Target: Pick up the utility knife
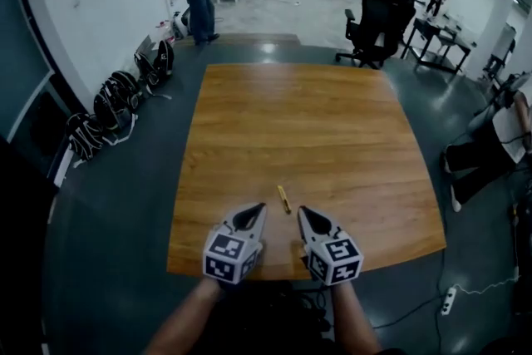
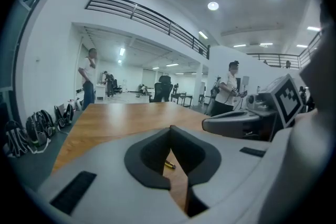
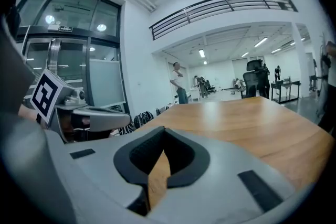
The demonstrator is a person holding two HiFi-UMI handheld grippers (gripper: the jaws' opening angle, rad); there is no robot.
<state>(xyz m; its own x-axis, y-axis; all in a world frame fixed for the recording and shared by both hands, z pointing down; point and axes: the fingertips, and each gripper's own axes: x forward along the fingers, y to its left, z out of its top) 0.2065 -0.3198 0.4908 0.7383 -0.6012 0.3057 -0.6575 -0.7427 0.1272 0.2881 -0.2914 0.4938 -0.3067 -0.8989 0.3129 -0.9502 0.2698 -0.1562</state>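
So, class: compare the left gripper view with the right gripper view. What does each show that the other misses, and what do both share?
Only the left gripper view: the yellow utility knife and the right tool, seen side-on. Only the right gripper view: the glass doors and the left tool, seen side-on. Both: the wooden table, the black office chair and a standing person in a white top.
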